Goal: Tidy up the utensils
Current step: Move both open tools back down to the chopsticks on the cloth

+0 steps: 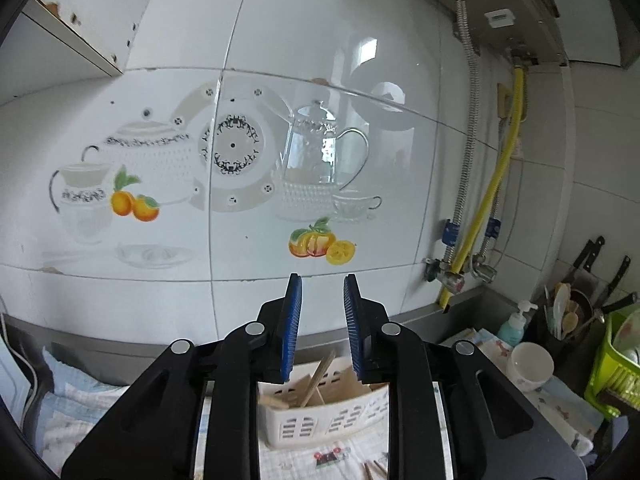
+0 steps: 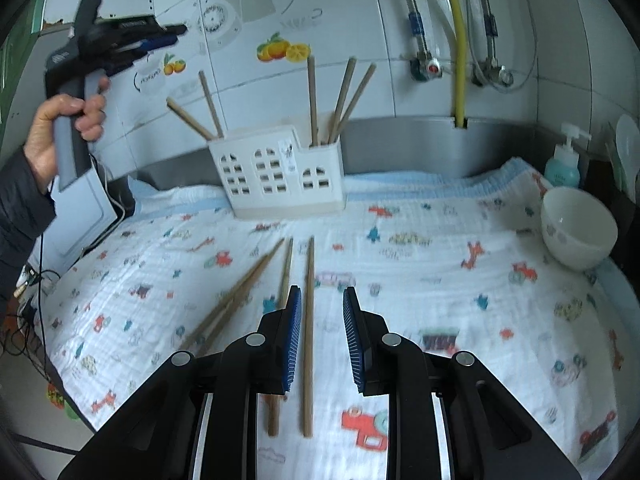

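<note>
A white slotted holder (image 2: 280,172) stands at the back of the patterned cloth (image 2: 440,280) with several wooden chopsticks (image 2: 312,100) upright in it. More chopsticks (image 2: 308,320) lie loose on the cloth in front of it. My right gripper (image 2: 322,290) hovers open over them, and one chopstick shows in the gap between its blue pads without being touched. My left gripper (image 1: 322,278) is open and empty, aimed at the tiled wall. Beneath it sits the holder (image 1: 320,416). The right wrist view shows the left gripper (image 2: 160,40) high at the left, held by a hand (image 2: 60,120).
A white bowl (image 2: 578,232) and a pump bottle (image 2: 564,160) stand at the right. A green dish rack (image 1: 616,368) and a pot of spoons and knives (image 1: 568,316) are further right. Pipes and a yellow hose (image 2: 460,40) run down the wall. A white appliance (image 2: 80,216) borders the left.
</note>
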Action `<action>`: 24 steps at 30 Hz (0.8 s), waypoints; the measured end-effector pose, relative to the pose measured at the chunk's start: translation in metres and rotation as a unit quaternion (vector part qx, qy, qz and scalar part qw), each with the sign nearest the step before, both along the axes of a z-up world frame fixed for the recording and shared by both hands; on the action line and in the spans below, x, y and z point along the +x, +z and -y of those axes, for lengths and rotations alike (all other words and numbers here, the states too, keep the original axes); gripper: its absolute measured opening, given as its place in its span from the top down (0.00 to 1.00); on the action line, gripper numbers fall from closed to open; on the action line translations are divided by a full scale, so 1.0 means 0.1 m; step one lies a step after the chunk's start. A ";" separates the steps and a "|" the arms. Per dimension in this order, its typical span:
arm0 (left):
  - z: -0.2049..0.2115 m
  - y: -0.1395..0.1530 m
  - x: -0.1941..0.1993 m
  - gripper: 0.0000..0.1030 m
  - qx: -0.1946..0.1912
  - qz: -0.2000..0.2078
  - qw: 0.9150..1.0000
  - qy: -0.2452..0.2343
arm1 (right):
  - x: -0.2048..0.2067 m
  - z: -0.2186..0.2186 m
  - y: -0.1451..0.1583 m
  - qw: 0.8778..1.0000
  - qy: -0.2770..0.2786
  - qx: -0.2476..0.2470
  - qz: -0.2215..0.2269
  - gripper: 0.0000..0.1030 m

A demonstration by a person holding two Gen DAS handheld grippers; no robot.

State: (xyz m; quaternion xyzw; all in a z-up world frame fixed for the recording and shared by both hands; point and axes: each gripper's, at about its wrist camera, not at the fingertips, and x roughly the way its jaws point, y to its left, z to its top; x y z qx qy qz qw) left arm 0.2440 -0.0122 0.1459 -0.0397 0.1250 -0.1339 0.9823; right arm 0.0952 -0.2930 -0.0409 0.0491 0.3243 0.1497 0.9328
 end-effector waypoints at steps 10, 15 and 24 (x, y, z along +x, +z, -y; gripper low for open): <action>-0.05 -0.38 -0.61 0.79 0.021 -0.040 0.999 -0.008 | -0.12 -0.12 -0.36 0.999 0.009 -0.012 -0.032 0.81; -0.06 -0.72 -0.83 0.79 0.022 -0.087 0.996 -0.016 | -0.11 -0.13 -0.51 0.999 0.006 -0.020 -0.046 0.81; 0.01 -1.44 -1.18 0.79 0.037 -0.177 0.983 -0.039 | -0.10 -0.19 -0.65 0.997 0.008 -0.039 -0.058 0.87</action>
